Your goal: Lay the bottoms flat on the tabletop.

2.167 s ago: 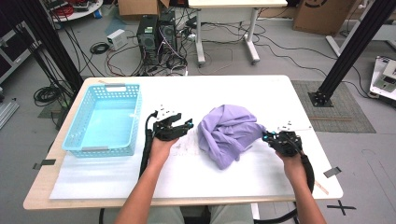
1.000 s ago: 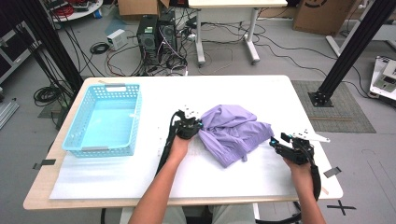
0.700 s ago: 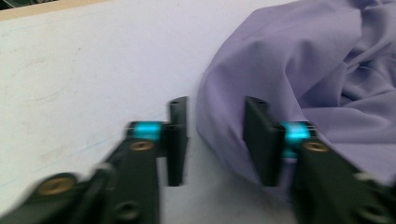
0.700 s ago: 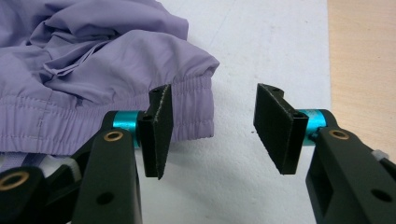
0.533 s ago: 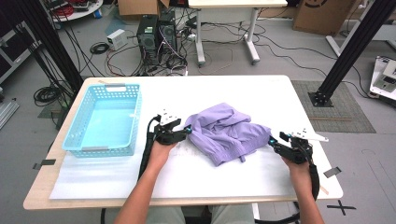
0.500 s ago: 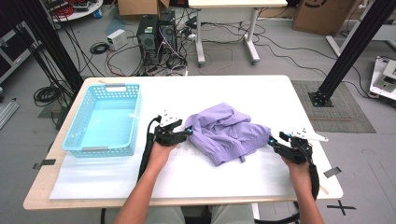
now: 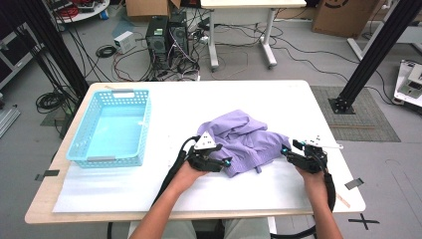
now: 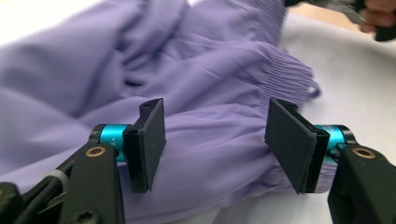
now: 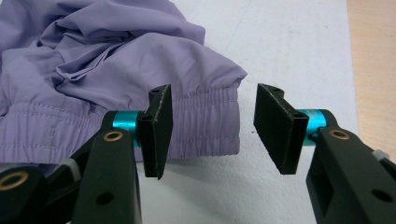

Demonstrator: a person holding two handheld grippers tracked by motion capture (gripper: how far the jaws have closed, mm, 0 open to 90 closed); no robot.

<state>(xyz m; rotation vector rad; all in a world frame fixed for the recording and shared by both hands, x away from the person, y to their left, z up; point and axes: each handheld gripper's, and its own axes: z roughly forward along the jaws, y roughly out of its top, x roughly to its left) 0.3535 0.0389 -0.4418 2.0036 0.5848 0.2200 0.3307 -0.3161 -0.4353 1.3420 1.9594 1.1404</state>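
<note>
2 hand-held grippers flank a crumpled purple garment (image 7: 244,142) that lies near the middle of the white worktop (image 7: 298,99).

The left hand-held gripper (image 7: 225,163) sits at the garment's 7 o'clock edge. Its jaws stand apart and have just been opening; in the left gripper view (image 8: 215,140) a fold of purple cloth lies between the pads (image 8: 152,140), which do not press on it.

The right hand-held gripper (image 7: 287,152) sits at the garment's 4 o'clock edge. Its jaws stand about half open, holding nothing. In the right gripper view (image 9: 211,128) the gathered elastic hem (image 9: 205,116) ends just past the left pad, with bare worktop between the pads beyond it.

A light blue basket (image 7: 112,127) stands well apart at 9 o'clock from the garment.

Against the frame 1 second ago, the left hand-held gripper was up at the garment's 10 o'clock corner with its jaws together; now it is lower, at the near edge. The garment has spread leftward and flatter. The right hand-held gripper has hardly moved, and the basket is unchanged.
</note>
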